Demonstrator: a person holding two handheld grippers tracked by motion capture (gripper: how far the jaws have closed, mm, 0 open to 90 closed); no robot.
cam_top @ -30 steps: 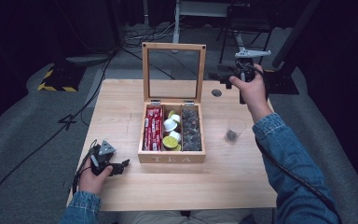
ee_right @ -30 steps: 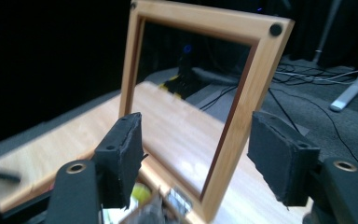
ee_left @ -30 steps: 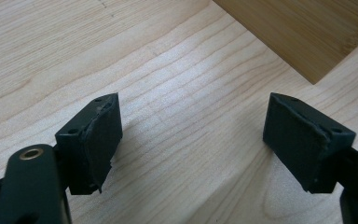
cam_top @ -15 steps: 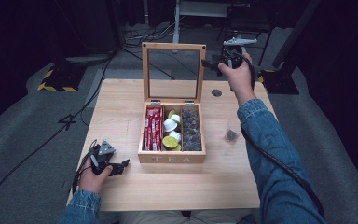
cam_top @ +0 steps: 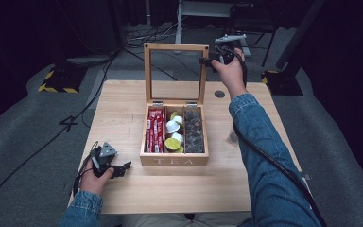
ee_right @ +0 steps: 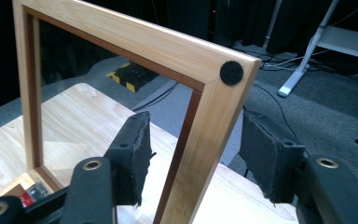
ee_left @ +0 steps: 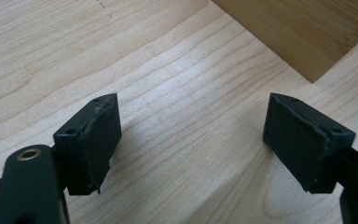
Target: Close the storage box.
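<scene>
A wooden box [cam_top: 175, 137] marked "TEA" sits at the centre of the high view on a pale table [cam_top: 123, 109], its glass-paned lid [cam_top: 175, 73] standing upright at the back. Inside are three compartments: red sachets [cam_top: 156, 130] on the left, white and green capsules [cam_top: 173, 135] in the middle, and dark pieces [cam_top: 194, 132] on the right, too small to identify.

In the upper right of the high view, the right gripper [cam_top: 209, 60] is at the lid's upper right corner. In the right gripper view, its jaws stand apart on either side of the lid's side rail [ee_right: 205, 140], with gaps on both sides and nothing clamped. A round black felt pad [ee_right: 231, 73] marks the corner there.

A small dark blurred object [cam_top: 231, 136] lies on the table to the right of the box, partly behind the denim sleeve [cam_top: 260, 156]; what it is cannot be told. A round dark spot [cam_top: 220, 94] lies near the table's far right edge.

The left gripper [cam_top: 123, 168] rests low on the table at lower left, held in the left hand [cam_top: 97, 177]. In the left gripper view, its jaws are wide apart and empty, with a box corner [ee_left: 307, 32] cut off at upper right.

Around the table is grey carpet with cables; a striped yellow-black block [cam_top: 56, 84] lies at the upper left in a dark room.
</scene>
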